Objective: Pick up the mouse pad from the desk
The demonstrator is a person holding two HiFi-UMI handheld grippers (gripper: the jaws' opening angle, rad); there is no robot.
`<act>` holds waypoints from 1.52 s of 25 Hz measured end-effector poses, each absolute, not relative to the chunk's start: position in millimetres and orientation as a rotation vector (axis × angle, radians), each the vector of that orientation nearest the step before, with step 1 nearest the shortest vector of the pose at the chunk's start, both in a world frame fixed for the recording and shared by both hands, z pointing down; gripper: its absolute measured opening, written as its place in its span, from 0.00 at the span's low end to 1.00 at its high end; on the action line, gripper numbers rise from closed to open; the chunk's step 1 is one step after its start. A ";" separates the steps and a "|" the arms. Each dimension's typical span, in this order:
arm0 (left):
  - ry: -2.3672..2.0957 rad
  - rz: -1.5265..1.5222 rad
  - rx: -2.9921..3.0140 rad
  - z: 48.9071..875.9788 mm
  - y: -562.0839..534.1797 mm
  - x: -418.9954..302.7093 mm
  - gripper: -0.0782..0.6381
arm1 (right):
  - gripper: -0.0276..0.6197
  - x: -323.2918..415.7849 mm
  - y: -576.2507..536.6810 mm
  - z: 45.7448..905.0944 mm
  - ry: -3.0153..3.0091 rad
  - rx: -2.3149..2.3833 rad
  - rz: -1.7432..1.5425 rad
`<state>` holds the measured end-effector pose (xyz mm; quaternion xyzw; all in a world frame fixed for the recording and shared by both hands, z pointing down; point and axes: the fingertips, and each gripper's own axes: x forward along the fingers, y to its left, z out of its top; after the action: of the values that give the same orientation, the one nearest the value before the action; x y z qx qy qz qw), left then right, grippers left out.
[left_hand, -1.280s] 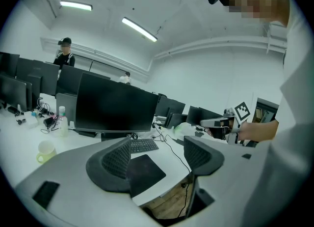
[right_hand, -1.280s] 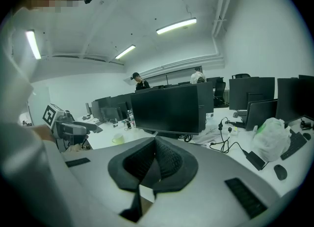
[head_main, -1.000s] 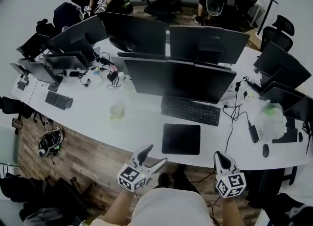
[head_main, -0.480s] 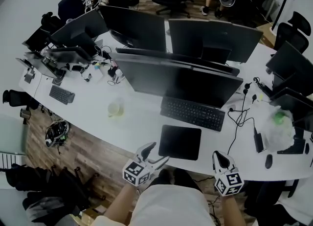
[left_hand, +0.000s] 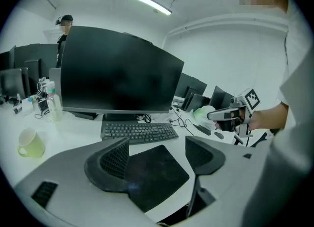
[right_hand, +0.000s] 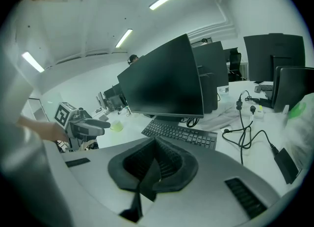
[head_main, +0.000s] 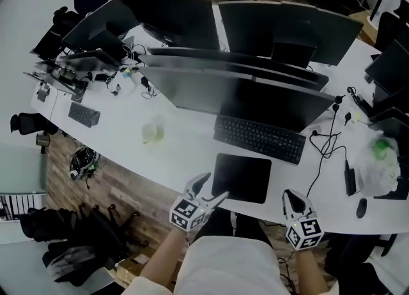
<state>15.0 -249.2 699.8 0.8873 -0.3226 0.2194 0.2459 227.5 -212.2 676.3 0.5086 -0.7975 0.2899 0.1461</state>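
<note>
Found the mouse pad (head_main: 241, 177) flat at the near edge of the table (head_main: 185, 153), just ahead-right of the spread, empty left claw (head_main: 211, 190); lay farther from the pressed-together right claw (head_main: 292, 198).

We hold a gripper in each hand, low before our body, both tipped forward and downward. The left gripper (head_main: 214, 186) has its jaws spread wide apart. The right gripper (head_main: 291, 196) has its jaws closed tip to tip. The left marker cube (head_main: 187, 214) and the right marker cube (head_main: 305, 233) face up toward our head. Our left forearm (head_main: 163, 263) and right forearm (head_main: 308, 274) reach forward, well apart
</note>
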 end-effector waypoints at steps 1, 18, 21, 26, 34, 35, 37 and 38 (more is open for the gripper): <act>-0.873 0.615 2.421 706.8 -251.5 16.2 0.63 | 0.06 226.7 -214.0 681.5 -2.292 1.460 0.842; -0.643 0.929 2.426 841.7 -290.5 18.6 0.66 | 0.06 198.3 -229.0 739.8 -2.138 1.520 0.978; -0.605 1.000 2.435 863.0 -296.1 15.1 0.68 | 0.06 190.5 -230.7 745.9 -2.112 1.535 0.997; -0.546 1.082 2.430 893.8 -305.5 10.1 0.70 | 0.06 175.1 -233.8 756.4 -2.083 1.536 1.021; -0.455 1.262 2.399 938.4 -297.5 4.8 0.76 | 0.06 164.8 -237.2 757.8 -2.052 1.552 1.024; -0.452 1.279 2.404 939.5 -297.6 4.2 0.77 | 0.06 164.4 -237.0 757.3 -2.049 1.556 1.024; -0.459 1.313 2.419 940.4 -298.2 3.7 0.76 | 0.06 164.2 -235.6 757.3 -2.041 1.564 1.027; -0.468 1.330 2.426 941.0 -298.1 4.0 0.75 | 0.06 164.5 -234.4 758.2 -2.035 1.567 1.030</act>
<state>4.0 -298.1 941.0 0.8524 -0.1643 0.4674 0.1669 164.5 -234.4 758.2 0.5563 -0.7226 0.3658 0.1859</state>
